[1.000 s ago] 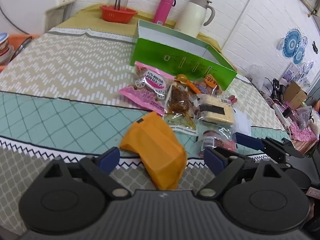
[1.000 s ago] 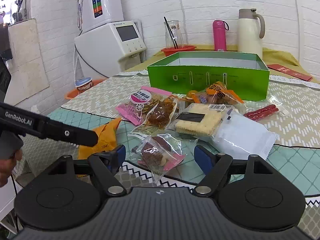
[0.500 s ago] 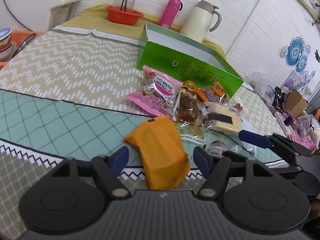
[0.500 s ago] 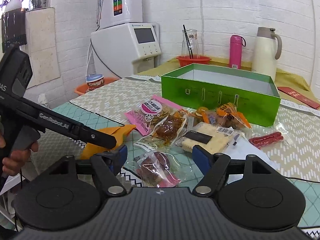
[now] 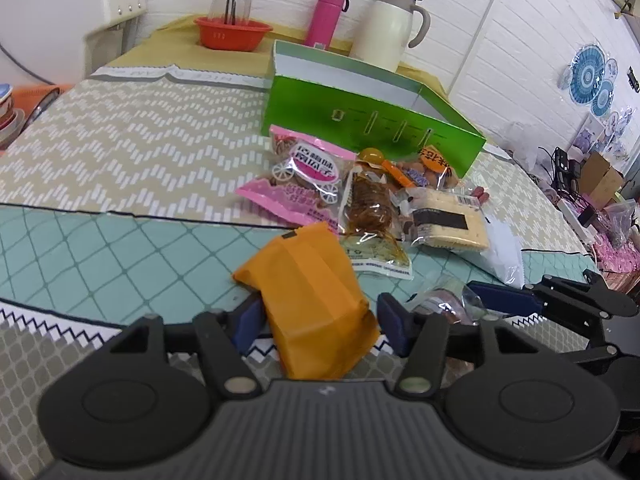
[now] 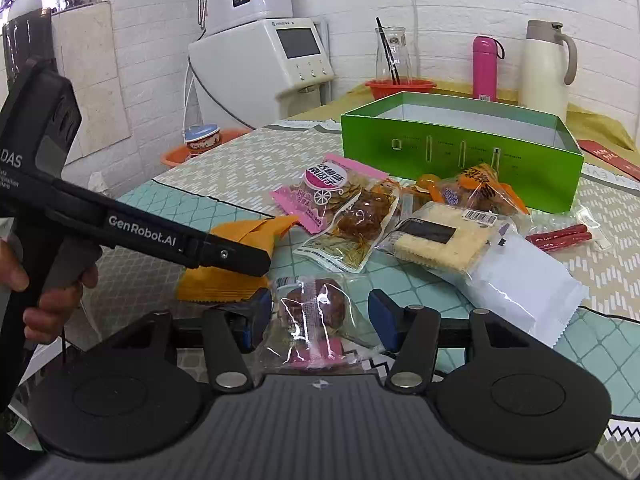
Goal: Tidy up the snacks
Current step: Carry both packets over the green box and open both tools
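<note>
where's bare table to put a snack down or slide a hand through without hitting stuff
Free: the zigzag cloth left of the green box, and the teal diamond strip left of the orange packet. The box's white inside looks bare as far as it shows. Crowded: the snack pile in front of the box, running down to both grippers.

Surface notes: snacks and table

Orange packet: matt, paper-like. Clear wrappers: glossy plastic. Green box: smooth card. Tablecloth: matt printed cloth.

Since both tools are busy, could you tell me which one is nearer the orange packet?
Left. The left tool is closing around the orange packet; the right tool straddles the clear-wrapped cake beside it.
</note>
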Available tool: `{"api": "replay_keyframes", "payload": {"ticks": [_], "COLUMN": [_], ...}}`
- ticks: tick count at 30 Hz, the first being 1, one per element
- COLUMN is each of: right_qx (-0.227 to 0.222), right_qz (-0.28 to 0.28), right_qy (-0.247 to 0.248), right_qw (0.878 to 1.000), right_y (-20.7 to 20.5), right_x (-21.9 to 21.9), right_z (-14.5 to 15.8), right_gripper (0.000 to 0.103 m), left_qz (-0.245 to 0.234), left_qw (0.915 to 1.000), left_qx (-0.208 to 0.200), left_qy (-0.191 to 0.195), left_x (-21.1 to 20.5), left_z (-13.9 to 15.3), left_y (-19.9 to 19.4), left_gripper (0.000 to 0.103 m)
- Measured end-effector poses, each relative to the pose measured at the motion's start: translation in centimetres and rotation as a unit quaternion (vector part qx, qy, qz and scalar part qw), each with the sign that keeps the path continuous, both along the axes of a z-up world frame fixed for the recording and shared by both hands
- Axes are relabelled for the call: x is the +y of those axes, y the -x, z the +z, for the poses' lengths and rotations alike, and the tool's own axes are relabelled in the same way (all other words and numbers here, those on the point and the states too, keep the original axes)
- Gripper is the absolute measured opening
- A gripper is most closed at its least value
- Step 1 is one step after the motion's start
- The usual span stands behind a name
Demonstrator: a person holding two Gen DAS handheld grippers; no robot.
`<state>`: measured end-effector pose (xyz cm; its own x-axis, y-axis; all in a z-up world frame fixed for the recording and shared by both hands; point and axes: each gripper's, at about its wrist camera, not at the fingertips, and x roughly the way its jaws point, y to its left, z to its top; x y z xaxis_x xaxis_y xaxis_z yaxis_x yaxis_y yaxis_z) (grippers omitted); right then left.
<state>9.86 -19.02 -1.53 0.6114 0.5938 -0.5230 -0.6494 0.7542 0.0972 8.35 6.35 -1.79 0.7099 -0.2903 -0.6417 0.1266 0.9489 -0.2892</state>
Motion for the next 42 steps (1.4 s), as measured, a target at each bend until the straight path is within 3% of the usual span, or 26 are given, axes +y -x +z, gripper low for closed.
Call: {"api": "replay_keyframes", "payload": {"ticks": [5,6,7,11,14,22,31,42], "right_qx": [0.016,0.018,0.02,0.023,0.018,-0.044,-0.11,-0.089], "right_qz": [-0.012,-0.015,-0.017,-0.023,-0.023,-0.042,-0.078,-0.139], "right_qy": [-0.004,-0.007,-0.01,-0.024,-0.02,-0.042,-0.055,-0.064], "right_qw": [1.0,1.0,1.0,0.999,0.999,0.997,0.989,0.984], "right_y": [-0.2,-0.2,-0.3,-0.3,0.0,-0.7,-5.5,-15.0], "right_x": [0.0,-0.1,-0.1,-0.3,-0.3,-1.9,-2.4,-1.8], "right_z": [-0.7,-0.8,-0.9,-1.2,-0.9,3.0,7.2,7.2], "right_gripper": [0.09,0.089,0.086,0.076,0.066,0.064,0.065,0.065], "left_qz": [0.003,0.001,0.0,-0.004,-0.009,-0.019,-0.015,0.009], "left_qw": [1.0,1.0,1.0,0.9991,0.9997,0.9961,0.9917,0.9932], "left_qx": [-0.004,-0.005,-0.008,-0.031,-0.021,-0.086,-0.123,-0.111], "left_qy": [0.002,0.004,0.004,-0.029,0.0,0.001,0.034,0.033], "left_x": [0.1,0.1,0.0,-0.8,-0.2,-0.1,-0.4,-1.3], "left_z": [-0.1,-0.1,-0.1,-0.4,-0.2,4.6,9.1,9.6], "left_y": [0.1,0.0,0.0,0.2,0.5,0.4,-6.9,-17.5], "left_gripper": [0.057,0.048,0.047,0.047,0.046,0.046,0.046,0.046]}}
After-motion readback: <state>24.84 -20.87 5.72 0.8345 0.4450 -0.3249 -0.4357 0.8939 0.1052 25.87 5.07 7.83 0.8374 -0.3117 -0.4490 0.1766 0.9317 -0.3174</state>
